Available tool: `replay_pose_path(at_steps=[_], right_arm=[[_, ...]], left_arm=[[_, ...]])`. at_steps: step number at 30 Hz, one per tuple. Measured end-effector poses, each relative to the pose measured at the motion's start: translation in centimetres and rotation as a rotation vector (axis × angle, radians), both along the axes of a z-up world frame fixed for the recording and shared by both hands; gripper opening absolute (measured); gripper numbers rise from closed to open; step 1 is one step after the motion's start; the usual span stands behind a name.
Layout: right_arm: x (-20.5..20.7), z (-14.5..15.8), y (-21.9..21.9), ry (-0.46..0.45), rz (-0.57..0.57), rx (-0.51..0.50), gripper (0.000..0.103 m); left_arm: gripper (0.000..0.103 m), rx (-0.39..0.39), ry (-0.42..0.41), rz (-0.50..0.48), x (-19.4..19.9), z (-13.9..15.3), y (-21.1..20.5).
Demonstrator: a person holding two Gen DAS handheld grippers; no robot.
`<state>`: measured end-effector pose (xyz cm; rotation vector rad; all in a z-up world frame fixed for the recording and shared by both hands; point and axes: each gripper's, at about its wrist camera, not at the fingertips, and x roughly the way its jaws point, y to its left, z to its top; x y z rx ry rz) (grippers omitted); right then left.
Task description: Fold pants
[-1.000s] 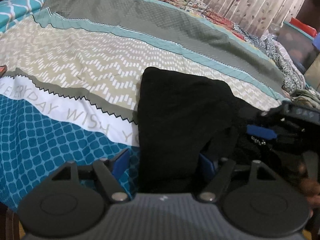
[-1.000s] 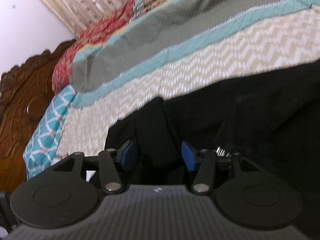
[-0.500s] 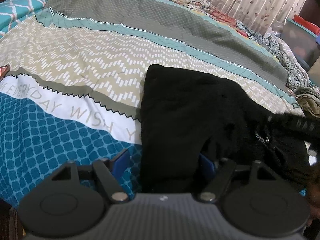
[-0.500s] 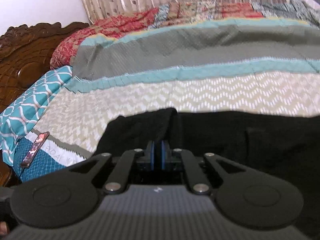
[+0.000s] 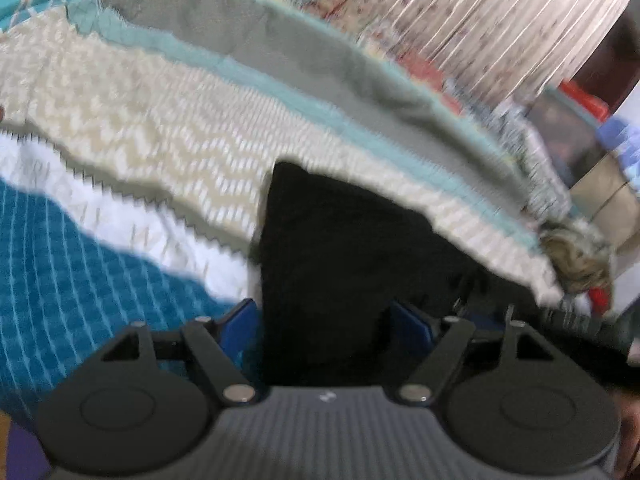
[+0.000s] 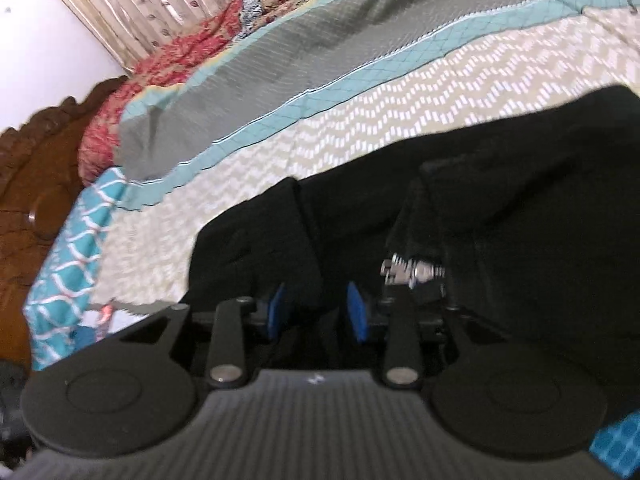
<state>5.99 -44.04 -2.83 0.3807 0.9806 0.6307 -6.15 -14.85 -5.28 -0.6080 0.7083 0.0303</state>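
Black pants lie folded on the patterned bedspread; the left wrist view is motion-blurred. My left gripper stands wide open over their near end, with cloth filling most of the gap and the left pad just off the pants' edge. In the right wrist view the pants spread across the right half. My right gripper hangs over them with its jaws opening. A raised ridge of cloth runs down between the blue pads, which do not press on it. A small metal fastener shows on the cloth.
A carved wooden headboard and a teal pillow stand at the left. A small flat red object lies near the pillow. Crumpled clothes sit at the bed's right edge, with boxes and a curtain beyond.
My right gripper closed fully half a second ago and has since parted again, and its view has tilted. The left view has swung and blurred; the pants stay between its fingers.
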Motion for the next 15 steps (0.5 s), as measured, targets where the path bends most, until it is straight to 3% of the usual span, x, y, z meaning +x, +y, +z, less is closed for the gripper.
replay_pose_path(at_steps=[3, 6, 13, 14, 15], right_arm=[[-1.0, -0.3, 0.6, 0.021, 0.027, 0.007, 0.039], [-1.0, -0.3, 0.8, 0.028, 0.031, 0.007, 0.040], [0.4, -0.6, 1.7, 0.015, 0.042, -0.005, 0.043], [0.4, -0.9, 1.9, 0.020, 0.044, -0.015, 0.045], [0.8, -1.4, 2.3, 0.035, 0.045, -0.020, 0.045]], left_arm=[[0.077, -0.009, -0.021, 0.014, 1.3, 1.0, 2.1], [0.079, -0.038, 0.024, 0.002, 4.5, 1.0, 4.0], [0.078, -0.168, 0.139, -0.026, 12.1, -3.7, 6.0], [0.067, -0.180, 0.132, -0.021, 12.6, -4.0, 5.8], [0.032, -0.181, 0.104, -0.030, 13.0, -4.2, 5.3]])
